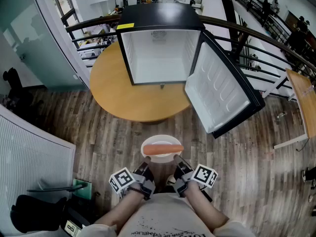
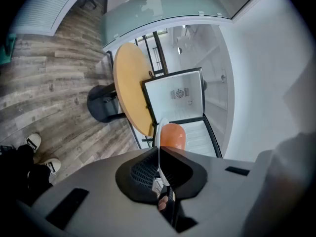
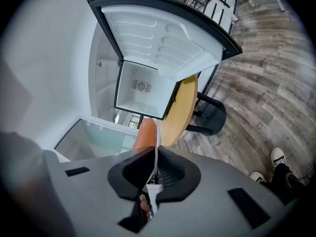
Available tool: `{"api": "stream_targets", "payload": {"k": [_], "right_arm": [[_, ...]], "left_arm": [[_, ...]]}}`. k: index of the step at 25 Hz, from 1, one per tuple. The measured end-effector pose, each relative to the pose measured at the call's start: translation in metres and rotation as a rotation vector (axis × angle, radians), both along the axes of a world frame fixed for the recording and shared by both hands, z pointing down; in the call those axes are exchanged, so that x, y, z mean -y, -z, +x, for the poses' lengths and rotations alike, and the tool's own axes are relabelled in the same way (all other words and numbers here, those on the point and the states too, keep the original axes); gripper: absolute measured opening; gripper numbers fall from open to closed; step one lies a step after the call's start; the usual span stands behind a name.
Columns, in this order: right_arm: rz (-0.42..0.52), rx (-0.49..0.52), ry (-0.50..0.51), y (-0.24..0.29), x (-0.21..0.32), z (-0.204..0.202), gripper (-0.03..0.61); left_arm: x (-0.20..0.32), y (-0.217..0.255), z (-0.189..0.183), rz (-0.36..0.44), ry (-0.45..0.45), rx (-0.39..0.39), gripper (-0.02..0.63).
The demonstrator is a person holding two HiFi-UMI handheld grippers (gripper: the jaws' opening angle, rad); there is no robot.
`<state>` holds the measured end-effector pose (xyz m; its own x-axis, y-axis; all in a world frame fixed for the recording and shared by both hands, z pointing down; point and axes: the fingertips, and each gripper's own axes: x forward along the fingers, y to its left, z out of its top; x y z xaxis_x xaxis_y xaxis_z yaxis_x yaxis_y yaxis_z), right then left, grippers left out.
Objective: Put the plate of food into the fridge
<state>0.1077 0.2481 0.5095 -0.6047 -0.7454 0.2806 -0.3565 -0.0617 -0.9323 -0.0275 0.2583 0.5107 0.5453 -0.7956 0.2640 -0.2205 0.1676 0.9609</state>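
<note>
Head view looks down on a person standing on a wood floor (image 1: 89,147), carrying the plate (image 1: 146,146) out in front with both tools. The left hand-held gripper (image 1: 146,168) grips the plate's near-left rim. The left gripper view confirms it: the jaws are closed on the thin white edge of the plate (image 2: 159,147), with the food (image 2: 173,135) just past them.

The plate sits between the two tools, level, above the floor and short of the table (image 1: 116,90). On it lies one long orange piece of food (image 1: 163,149), its long axis running left to right across the plate.

The right hand-held gripper (image 1: 178,168) takes the near-right rim, and the right gripper view shows its jaws pinched on the plate edge (image 3: 156,147) in the same way, the food (image 3: 145,132) beyond. Neither tool is nearer the goal; they share the load evenly.

The fridge (image 1: 160,58) stands on the table straight ahead of the plate, its white cavity facing the person and apparently bare. Its door (image 1: 219,90) is swung wide to the right, clear of the straight path.

The coming move looks like a forward and upward carry, over the table's near edge and into the cavity. The plate must be kept level, or the food may roll off.
</note>
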Motion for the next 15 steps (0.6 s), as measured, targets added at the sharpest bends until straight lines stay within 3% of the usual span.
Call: {"api": "stream_targets", "payload": {"k": [15], "right_arm": [[-0.008,0.014,-0.013,-0.0038,0.0,-0.0024,0.037]], "left_arm": [[-0.0005,-0.0029,-0.0033,-0.006,-0.007,-0.003,0.031]]}}
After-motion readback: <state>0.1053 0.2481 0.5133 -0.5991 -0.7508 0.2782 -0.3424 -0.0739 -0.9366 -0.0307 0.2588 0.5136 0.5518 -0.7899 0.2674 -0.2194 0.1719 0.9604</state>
